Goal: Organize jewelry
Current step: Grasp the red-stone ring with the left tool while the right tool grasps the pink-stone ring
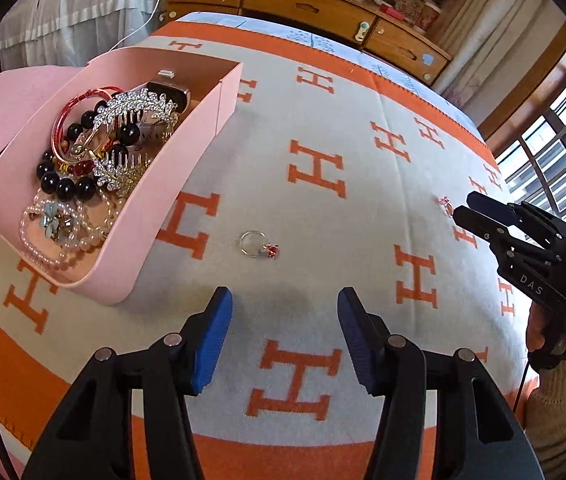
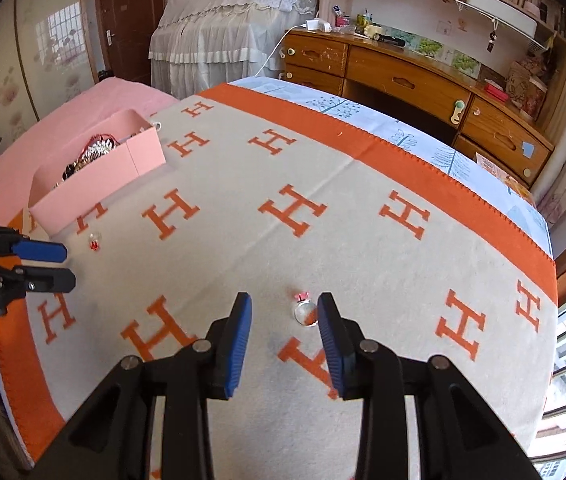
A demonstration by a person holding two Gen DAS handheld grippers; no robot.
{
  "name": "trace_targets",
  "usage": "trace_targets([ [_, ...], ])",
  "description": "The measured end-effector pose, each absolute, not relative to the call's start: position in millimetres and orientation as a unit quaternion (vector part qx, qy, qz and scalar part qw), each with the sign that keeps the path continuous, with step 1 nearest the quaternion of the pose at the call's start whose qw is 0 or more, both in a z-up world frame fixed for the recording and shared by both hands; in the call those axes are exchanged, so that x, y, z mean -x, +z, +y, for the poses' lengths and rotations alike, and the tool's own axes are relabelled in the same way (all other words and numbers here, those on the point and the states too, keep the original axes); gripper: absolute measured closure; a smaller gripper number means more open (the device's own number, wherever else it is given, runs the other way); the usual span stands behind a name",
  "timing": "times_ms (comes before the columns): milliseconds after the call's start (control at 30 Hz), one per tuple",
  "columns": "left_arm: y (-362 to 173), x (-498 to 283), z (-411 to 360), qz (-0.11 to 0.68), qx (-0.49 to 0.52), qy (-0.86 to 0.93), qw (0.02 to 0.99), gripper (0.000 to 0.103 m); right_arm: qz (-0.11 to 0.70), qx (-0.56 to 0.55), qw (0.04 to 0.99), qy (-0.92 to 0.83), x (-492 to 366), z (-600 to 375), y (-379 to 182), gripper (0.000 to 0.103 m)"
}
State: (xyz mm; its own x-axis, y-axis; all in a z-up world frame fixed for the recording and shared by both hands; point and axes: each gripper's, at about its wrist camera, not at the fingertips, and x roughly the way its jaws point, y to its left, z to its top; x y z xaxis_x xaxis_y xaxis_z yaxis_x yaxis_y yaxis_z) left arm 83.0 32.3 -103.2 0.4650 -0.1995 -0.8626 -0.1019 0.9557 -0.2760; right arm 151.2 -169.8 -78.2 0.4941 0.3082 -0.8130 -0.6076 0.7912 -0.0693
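A pink box (image 1: 187,184) full of bracelets, beads, pearls and rhinestone combs sits at the left on the H-patterned blanket (image 1: 323,140). A silver ring with a red stone (image 1: 259,245) lies just ahead of my open, empty left gripper (image 1: 285,304). A second ring with a pink stone (image 2: 305,309) lies between the tips of my open right gripper (image 2: 284,312), close to the right finger. In the left wrist view that ring (image 1: 445,202) shows by the right gripper (image 1: 463,206). In the right wrist view the box (image 2: 99,184), the red-stone ring (image 2: 94,241) and the left gripper (image 2: 59,266) are at left.
The blanket covers a bed; a pink sheet (image 2: 95,100) lies beyond the box. A wooden desk with drawers (image 2: 403,80) stands past the far edge. A lace-covered piece of furniture (image 2: 223,32) stands behind. Windows (image 1: 555,152) are at the right.
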Motion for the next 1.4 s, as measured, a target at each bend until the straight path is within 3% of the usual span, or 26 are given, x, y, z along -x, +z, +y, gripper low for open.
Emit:
trace_targets([
  [267, -106, -90, 22, 0.505, 0.129, -0.003, 0.854, 0.059, 0.420, 0.190, 0.842, 0.281, -162, -167, -93, 0.069],
  [333, -106, -93, 19, 0.503, 0.121, -0.001, 0.856, 0.059, 0.425, 0.179, 0.840, 0.285, -166, -169, -96, 0.086],
  [400, -106, -96, 16, 0.501, 0.107, 0.001, 0.859, 0.059, 0.429, 0.156, 0.841, 0.291, -168, -174, -97, 0.090],
  [667, -106, -110, 6, 0.492, 0.074, -0.001, 0.867, 0.060, 0.432, 0.099, 0.845, 0.299, -162, -185, -98, 0.090],
  [733, -106, -112, 6, 0.486, 0.074, -0.004, 0.871, 0.063, 0.432, 0.090, 0.845, 0.303, -161, -187, -97, 0.096],
  [967, -108, -112, 7, 0.473, 0.062, -0.008, 0.879, 0.082, 0.432, 0.071, 0.845, 0.308, -158, -189, -96, 0.096],
  [1367, -107, -124, 9, 0.492, 0.075, 0.002, 0.868, 0.086, 0.427, 0.073, 0.839, 0.331, -148, -179, -95, 0.096],
  [1400, -107, -125, 9, 0.491, 0.075, 0.005, 0.868, 0.091, 0.427, 0.072, 0.839, 0.330, -149, -179, -95, 0.096],
])
